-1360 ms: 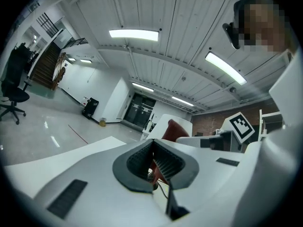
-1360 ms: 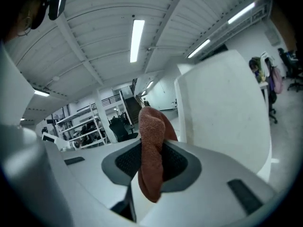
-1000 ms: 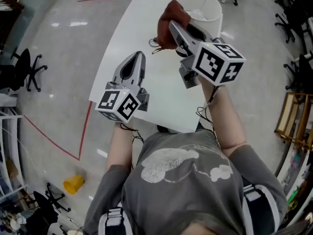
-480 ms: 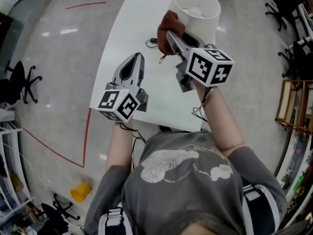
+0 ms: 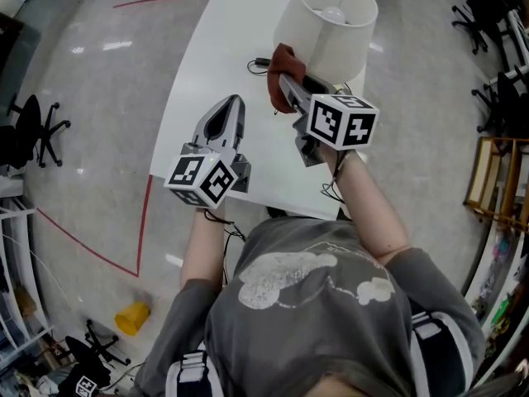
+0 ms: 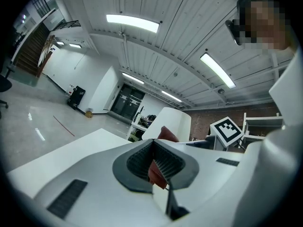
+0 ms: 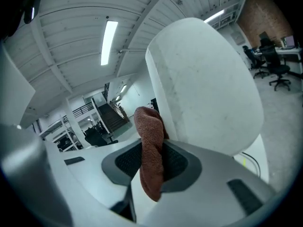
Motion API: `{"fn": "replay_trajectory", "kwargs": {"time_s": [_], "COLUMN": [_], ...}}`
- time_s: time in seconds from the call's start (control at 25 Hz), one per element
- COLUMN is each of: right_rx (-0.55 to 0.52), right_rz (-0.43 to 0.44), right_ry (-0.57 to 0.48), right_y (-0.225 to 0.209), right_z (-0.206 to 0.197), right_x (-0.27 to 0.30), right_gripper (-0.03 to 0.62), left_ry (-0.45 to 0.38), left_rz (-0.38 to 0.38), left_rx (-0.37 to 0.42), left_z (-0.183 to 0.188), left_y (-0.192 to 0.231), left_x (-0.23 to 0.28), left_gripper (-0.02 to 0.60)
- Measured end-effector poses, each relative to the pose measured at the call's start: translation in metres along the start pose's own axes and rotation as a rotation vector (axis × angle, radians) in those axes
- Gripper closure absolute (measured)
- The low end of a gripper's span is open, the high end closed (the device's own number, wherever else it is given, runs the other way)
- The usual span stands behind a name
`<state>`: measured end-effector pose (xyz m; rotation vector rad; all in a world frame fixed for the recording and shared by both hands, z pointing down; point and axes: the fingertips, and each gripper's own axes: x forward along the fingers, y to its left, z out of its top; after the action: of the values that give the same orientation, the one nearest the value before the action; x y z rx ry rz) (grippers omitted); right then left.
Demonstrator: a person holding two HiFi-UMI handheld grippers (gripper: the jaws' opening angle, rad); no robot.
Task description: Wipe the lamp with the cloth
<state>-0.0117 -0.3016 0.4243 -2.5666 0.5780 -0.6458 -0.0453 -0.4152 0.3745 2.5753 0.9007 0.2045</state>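
now right gripper (image 5: 288, 92) pinches the rust-brown cloth (image 5: 282, 63) against the white lampshade (image 5: 318, 35) just ahead; left gripper (image 5: 228, 112) beside it, jaws pressed together, empty.

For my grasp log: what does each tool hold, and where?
The right tool pinches the cloth across its bunched middle; the left tool holds nothing, jaws shut.

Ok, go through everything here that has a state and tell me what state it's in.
right tongs: shut on the cloth.
left tongs: shut, empty, clear of the lamp.
cloth: bunched, against the side of the lamp's shade.
lamp: upright on the table.
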Motion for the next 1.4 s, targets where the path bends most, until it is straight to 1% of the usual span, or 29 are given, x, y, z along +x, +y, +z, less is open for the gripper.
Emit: {"fn": "replay_trajectory", "kwargs": {"time_s": [0.24,0.4,0.56,0.68,0.8,0.96,1.12,1.28,1.4], "right_rx": [-0.018,-0.032,-0.071,-0.101,-0.136,-0.175,-0.218,-0.285,-0.349], "right_rz": [0.048,0.128,0.213,0.304,0.391,0.488,0.59,0.694,0.767], "right_ry": [0.083,0.144,0.194,0.238,0.268,0.303,0.354,0.388,0.392], "right_y": [-0.01,-0.027,-0.016,-0.004,0.001,-0.005,-0.017,-0.019,-0.018], "right_z": [-0.026,-0.039,-0.034,-0.033,-0.033,-0.036,-0.039,-0.04,-0.039], "right_x": [-0.014,-0.035,-0.03,-0.029,-0.034,-0.045,-0.057,-0.074,-0.084], "right_gripper": [0.497,0.497,0.497,0.497,0.497,0.497,0.497,0.497,0.497], "left_ry": [0.004,-0.012,-0.047,-0.081,-0.11,-0.138,-0.199,-0.255,-0.281], "left_rz": [0.059,0.128,0.225,0.307,0.395,0.491,0.59,0.677,0.752], "left_rx": [-0.015,-0.003,0.009,0.022,0.026,0.039,0.06,0.082,0.072], "left_z": [-0.022,-0.04,-0.033,-0.026,-0.028,-0.041,-0.047,-0.051,-0.06], "left_y": [-0.012,-0.038,-0.039,-0.043,-0.053,-0.074,-0.1,-0.126,-0.139], "left_x": [-0.002,0.005,-0.002,-0.011,-0.021,-0.028,-0.028,-0.038,-0.052], "left_gripper": [0.574,0.574,0.574,0.574,0.574,0.574,0.574,0.574,0.574]}}
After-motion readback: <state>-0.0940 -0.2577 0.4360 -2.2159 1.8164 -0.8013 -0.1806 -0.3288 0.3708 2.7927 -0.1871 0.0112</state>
